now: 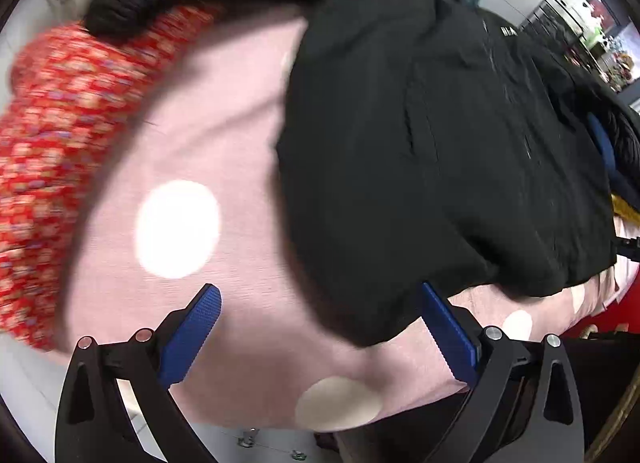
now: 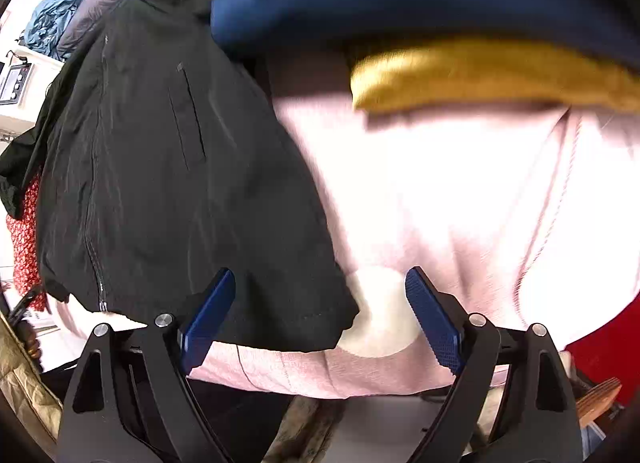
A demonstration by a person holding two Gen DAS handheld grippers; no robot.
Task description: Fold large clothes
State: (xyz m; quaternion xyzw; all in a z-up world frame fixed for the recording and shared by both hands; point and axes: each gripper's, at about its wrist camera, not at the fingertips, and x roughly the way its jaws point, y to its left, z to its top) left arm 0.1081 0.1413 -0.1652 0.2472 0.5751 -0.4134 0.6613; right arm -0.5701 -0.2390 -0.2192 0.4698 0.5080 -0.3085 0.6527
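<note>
While both grippers stand wide open and hold nothing, the black jacket lies ahead of the left gripper. Its hem corner sits between the right gripper fingers, over the pink polka-dot cover.

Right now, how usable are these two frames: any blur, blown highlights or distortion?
Left wrist view: motion blur smears the red floral cloth; the black jacket reads softly, and a white dot on the pink cover is blown out. Right wrist view: the pink cover is overexposed, the yellow garment is streaked. Both show fisheye curvature.
</note>
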